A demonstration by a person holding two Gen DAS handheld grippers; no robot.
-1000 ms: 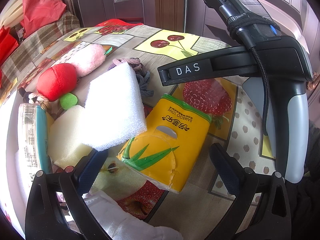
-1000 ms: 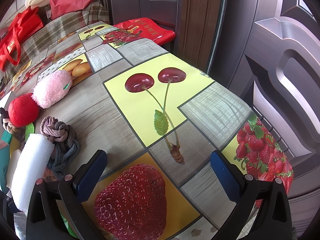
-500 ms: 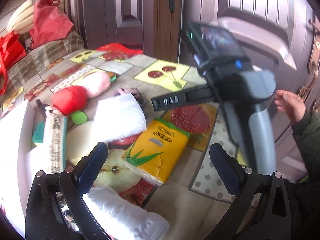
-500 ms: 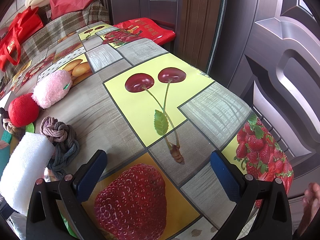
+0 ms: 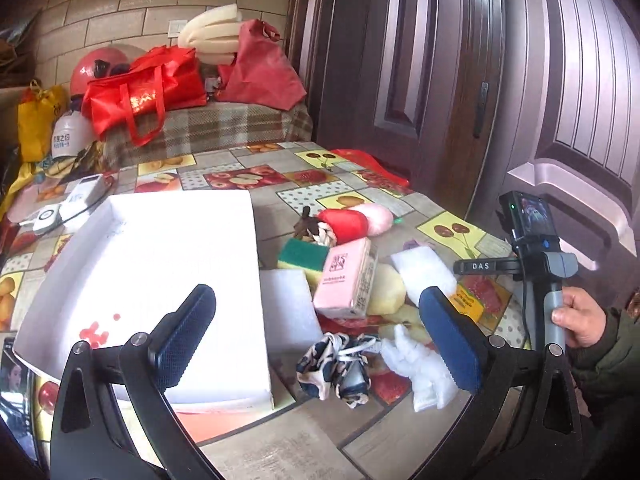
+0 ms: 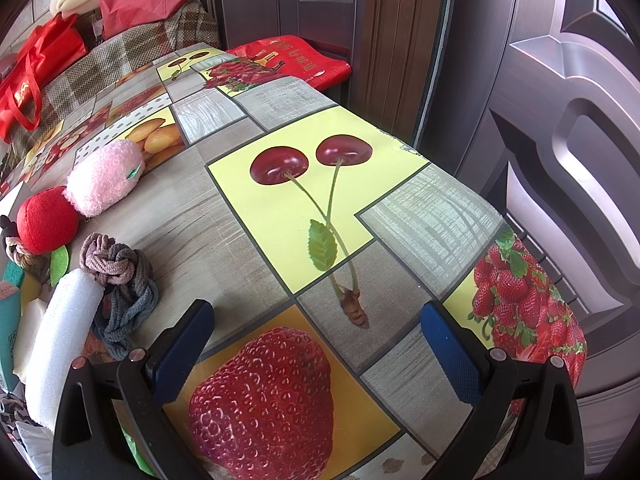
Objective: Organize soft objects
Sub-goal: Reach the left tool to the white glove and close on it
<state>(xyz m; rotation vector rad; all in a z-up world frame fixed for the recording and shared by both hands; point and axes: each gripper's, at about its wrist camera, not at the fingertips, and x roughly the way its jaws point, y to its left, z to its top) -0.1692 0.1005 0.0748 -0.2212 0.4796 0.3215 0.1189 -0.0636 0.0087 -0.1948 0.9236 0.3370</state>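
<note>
My left gripper (image 5: pixel 316 340) is open and empty, raised above the table, over the right edge of a white box (image 5: pixel 152 280). Right of the box lie soft things: a green-yellow sponge (image 5: pixel 302 254), a pink tissue pack (image 5: pixel 346 278), white foam blocks (image 5: pixel 424 272), a patterned cloth (image 5: pixel 336 368), a white glove (image 5: pixel 416 364), a red plush (image 5: pixel 346 224) and a pink plush (image 5: pixel 378 218). My right gripper (image 6: pixel 316 348) is open and empty, low over the tablecloth. The right wrist view shows the red plush (image 6: pixel 46 222), pink plush (image 6: pixel 104 178), a knotted rope (image 6: pixel 116 272) and a foam block (image 6: pixel 60 352) at left.
The table (image 6: pixel 280 128) has a fruit-print cloth and ends near dark doors (image 6: pixel 560 120) on the right. Red bags (image 5: pixel 144 88) sit on a checked bench behind. A white device with a cable (image 5: pixel 80 198) lies left of the box. A hand (image 5: pixel 580 316) holds the right gripper's handle.
My left gripper has lifted up and pulled back from the foam and yellow pack, and now looks over the whole table with the white box. The right gripper has not moved.
</note>
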